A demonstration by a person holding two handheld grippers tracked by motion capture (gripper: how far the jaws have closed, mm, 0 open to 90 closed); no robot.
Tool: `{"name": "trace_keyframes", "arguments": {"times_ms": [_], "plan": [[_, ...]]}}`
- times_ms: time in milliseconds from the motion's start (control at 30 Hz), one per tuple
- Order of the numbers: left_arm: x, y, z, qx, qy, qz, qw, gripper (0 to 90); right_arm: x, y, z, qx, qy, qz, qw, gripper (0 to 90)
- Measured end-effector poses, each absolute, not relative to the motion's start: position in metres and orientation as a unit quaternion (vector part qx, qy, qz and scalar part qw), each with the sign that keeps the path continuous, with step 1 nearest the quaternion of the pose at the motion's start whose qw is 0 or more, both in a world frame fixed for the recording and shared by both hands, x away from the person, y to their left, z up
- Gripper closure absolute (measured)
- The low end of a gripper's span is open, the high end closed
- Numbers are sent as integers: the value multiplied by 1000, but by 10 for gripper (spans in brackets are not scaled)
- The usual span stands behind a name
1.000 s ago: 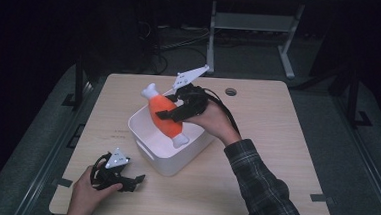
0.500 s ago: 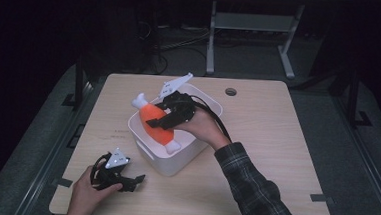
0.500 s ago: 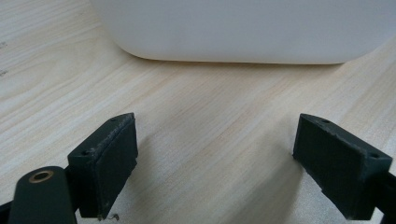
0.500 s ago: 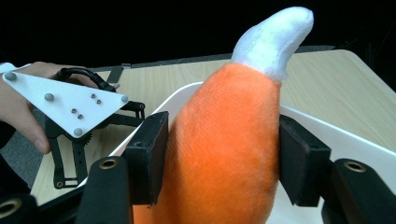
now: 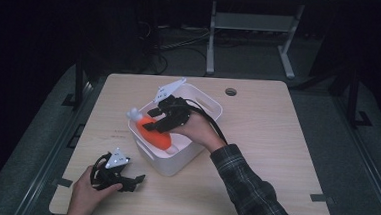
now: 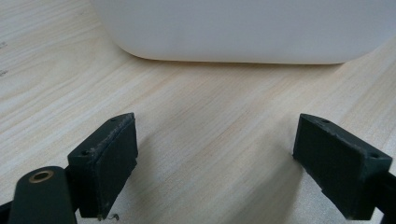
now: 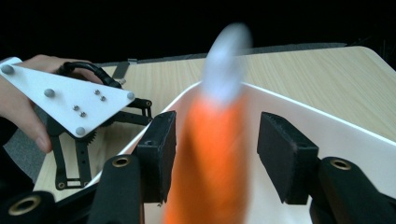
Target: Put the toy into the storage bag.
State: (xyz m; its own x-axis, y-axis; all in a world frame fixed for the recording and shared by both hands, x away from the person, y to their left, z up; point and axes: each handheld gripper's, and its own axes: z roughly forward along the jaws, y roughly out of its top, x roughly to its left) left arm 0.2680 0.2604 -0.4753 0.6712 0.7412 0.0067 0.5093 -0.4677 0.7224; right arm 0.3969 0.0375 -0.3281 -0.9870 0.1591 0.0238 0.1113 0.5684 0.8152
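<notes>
The right gripper hangs over the white bin, its jaws spread apart on either side of an orange bottle with a white cap, which looks blurred in the right gripper view. Whether the pads touch the bottle I cannot tell. The bottle lies tilted in the bin, cap toward 10 o'clock over the rim. The left gripper rests on the wooden table at 7 o'clock from the bin, jaws wide apart and empty, facing the bin's outer wall.
</notes>
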Motion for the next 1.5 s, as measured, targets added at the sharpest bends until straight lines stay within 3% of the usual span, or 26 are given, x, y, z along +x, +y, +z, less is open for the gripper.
{"name": "trace_keyframes", "arguments": {"times_ms": [333,967,1167,1500], "plan": [[268,260,-475,841,372,162,357,128,395,30,-325,81,882,463,26,459],[268,260,-475,841,372,161,358,128,390,-28,-313,119,872,474,42,429],[268,260,-475,841,372,161,359,128,389,-45,-314,141,869,473,48,335],[269,260,-475,841,373,161,358,127,381,-74,-319,172,862,472,65,259]]}}
